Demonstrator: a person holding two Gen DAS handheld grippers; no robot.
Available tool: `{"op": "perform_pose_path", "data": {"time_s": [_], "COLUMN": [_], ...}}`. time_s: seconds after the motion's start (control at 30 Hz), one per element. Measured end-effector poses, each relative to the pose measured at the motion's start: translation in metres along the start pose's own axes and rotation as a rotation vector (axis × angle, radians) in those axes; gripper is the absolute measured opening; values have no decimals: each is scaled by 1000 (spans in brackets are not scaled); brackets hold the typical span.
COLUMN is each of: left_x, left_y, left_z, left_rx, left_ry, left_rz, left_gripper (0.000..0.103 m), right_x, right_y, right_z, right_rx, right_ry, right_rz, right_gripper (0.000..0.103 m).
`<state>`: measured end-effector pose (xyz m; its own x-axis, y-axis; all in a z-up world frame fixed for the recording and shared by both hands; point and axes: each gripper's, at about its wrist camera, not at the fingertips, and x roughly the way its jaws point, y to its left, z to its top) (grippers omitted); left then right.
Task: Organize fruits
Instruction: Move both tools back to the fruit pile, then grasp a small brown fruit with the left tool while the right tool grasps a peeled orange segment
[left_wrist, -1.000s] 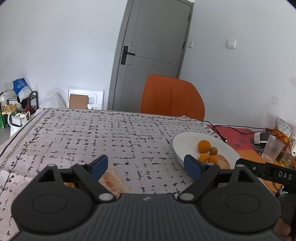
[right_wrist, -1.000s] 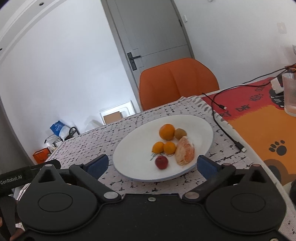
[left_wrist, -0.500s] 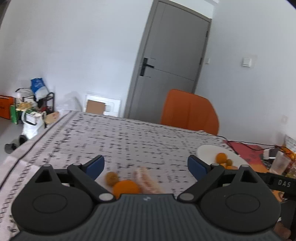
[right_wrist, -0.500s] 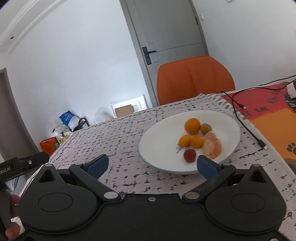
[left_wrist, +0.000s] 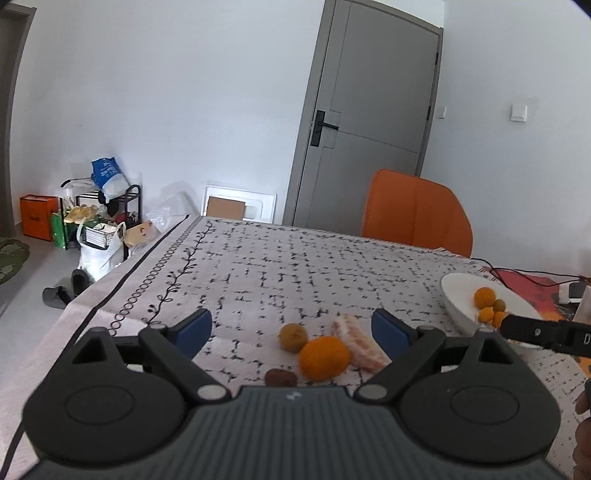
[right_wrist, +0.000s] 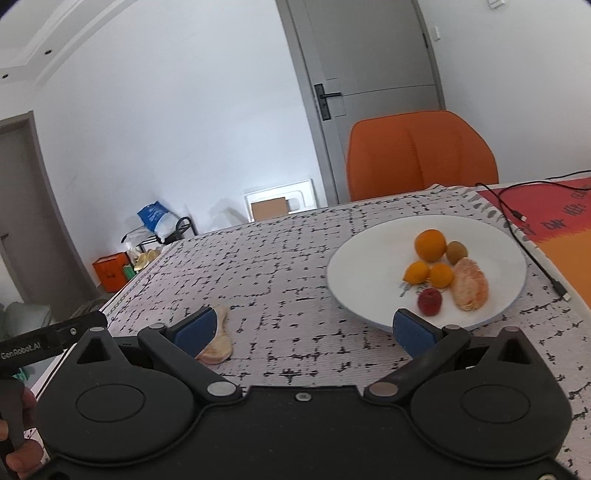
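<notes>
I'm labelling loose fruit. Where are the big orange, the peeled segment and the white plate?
big orange (left_wrist: 324, 357), left wrist view, its middle.
peeled segment (left_wrist: 360, 343), left wrist view, mid-length.
white plate (right_wrist: 365, 266), right wrist view, bare inner surface.

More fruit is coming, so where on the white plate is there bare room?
The white plate's left half is bare. Its right half is crowded: the large orange, red fruit and peeled citrus segment cluster there.

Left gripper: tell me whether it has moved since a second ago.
Yes. The left gripper swung left: the white plate slid toward the right edge, and loose fruit now lies between its open jaws.
</notes>
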<state>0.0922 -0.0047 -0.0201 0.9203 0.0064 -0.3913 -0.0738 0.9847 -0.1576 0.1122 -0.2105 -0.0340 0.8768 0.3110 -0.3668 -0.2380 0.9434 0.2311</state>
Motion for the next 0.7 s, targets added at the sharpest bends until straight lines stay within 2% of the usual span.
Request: {"op": "perform_pose_path", "data": {"time_s": [0.3,0.53,0.7], "left_x": [9,22,32], "left_y": [11,14,19], "left_z": [-11,-20,-25], "left_rx": [-10,-9,-35], "left_ry": [41,89,135], "left_rz": [28,6,-12], "left_gripper": [74,55,47], "right_x": [11,22,30], "right_y": [17,20,21], "right_z": [-3,-7,-10], "right_rx": [-37,-39,-40], "right_ry": [29,55,75], "right_rz": [31,31,32], "right_gripper": [103,103,103]}}
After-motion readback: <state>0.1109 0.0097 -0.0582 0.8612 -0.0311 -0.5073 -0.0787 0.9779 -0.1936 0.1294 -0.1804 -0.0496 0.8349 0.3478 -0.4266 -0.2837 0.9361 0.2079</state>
